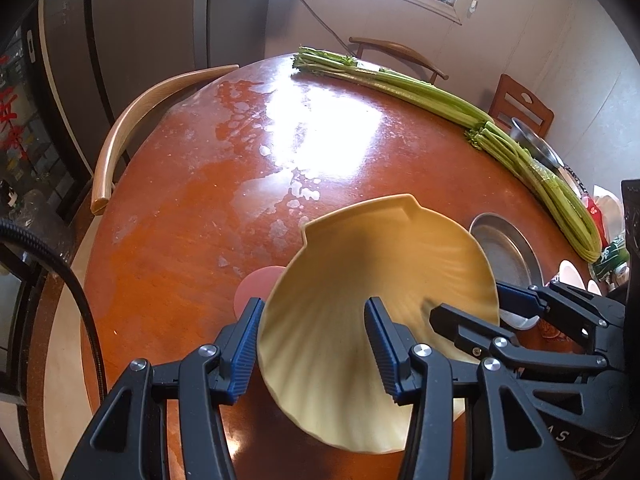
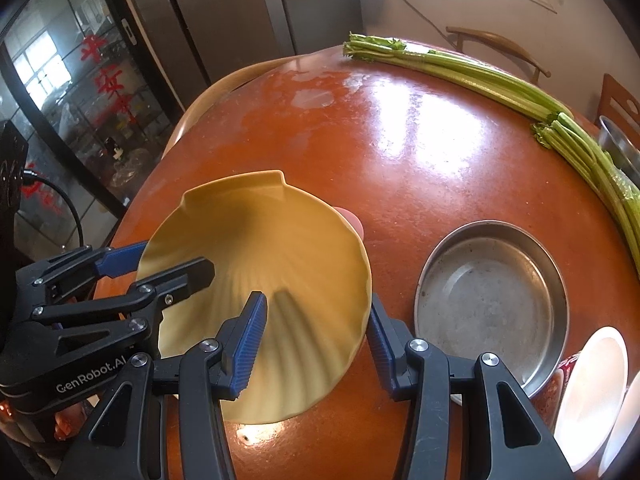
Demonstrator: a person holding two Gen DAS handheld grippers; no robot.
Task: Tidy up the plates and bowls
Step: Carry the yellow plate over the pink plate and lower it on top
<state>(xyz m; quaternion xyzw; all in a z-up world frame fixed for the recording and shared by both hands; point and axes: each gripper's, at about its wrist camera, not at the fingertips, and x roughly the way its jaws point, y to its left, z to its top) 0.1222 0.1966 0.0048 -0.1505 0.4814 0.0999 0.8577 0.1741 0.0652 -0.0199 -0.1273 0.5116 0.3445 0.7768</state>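
Observation:
A yellow shell-shaped plate [image 1: 360,280] [image 2: 256,264] hangs above the red-brown round table [image 1: 200,200] [image 2: 420,152]. My left gripper [image 1: 314,344] [image 2: 158,266] has its fingers on either side of the plate's left rim. My right gripper [image 2: 316,344] [image 1: 464,306] has its fingers on either side of the plate's right rim. Each grips the edge. A pink plate [image 1: 256,284] [image 2: 352,220] lies on the table under the yellow one, mostly hidden. A round metal dish [image 2: 492,304] [image 1: 504,248] sits to the right. White plates [image 2: 596,392] [image 1: 572,274] stand at the far right.
Long bunches of celery [image 1: 440,100] [image 2: 500,80] lie along the table's far and right edge. A steel bowl [image 1: 536,144] [image 2: 620,148] sits behind them. Wooden chairs [image 1: 132,132] surround the table; a fridge and glass cabinet stand at the left.

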